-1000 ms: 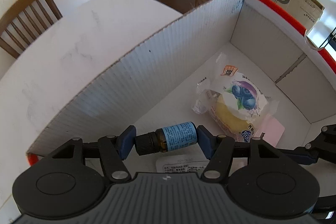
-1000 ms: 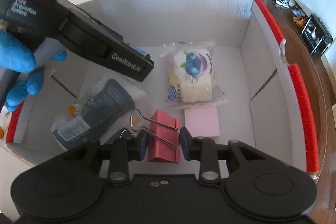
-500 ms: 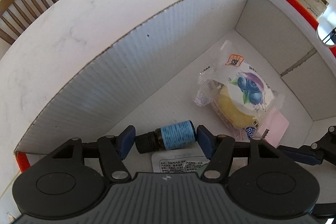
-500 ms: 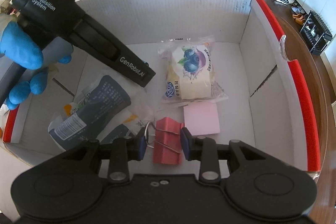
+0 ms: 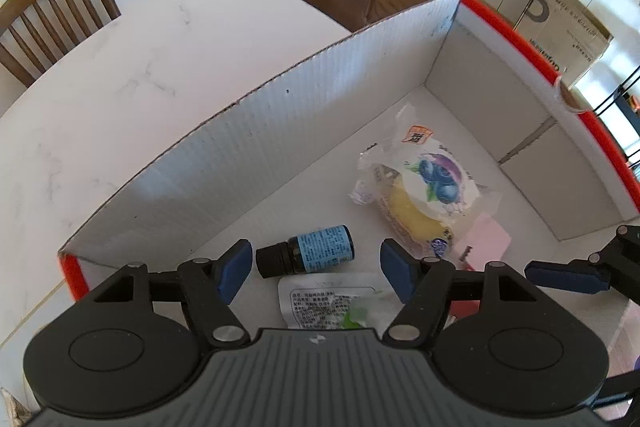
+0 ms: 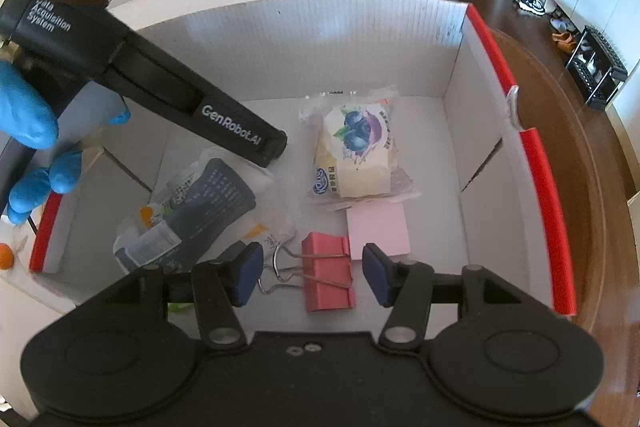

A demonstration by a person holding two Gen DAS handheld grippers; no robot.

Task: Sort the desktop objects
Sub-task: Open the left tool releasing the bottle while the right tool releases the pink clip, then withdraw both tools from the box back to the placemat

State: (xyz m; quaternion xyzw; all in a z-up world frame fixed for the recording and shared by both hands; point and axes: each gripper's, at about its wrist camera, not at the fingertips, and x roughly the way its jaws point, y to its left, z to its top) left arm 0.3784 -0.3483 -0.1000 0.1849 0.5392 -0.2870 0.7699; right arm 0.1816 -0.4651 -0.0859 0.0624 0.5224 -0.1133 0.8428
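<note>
Both claws have just let go inside the box

In our right claw (image 6: 312, 273) the jaws have just been opening: the pink binder clip (image 6: 329, 273), clamped a second ago, now lies flat on the box floor between the pads, touched by neither. Our left claw (image 5: 316, 269) has likewise just been spreading, and the small brown dropper bottle (image 5: 306, 250) it held lies on its side just ahead of the gap, cap toward the left pad, free of both. We judge both drops done. Farther in sit the pink sticky notes (image 6: 378, 229), then the blueberry bread packet (image 6: 356, 155), with the white cardboard box (image 6: 336, 39) wall beyond.
</note>
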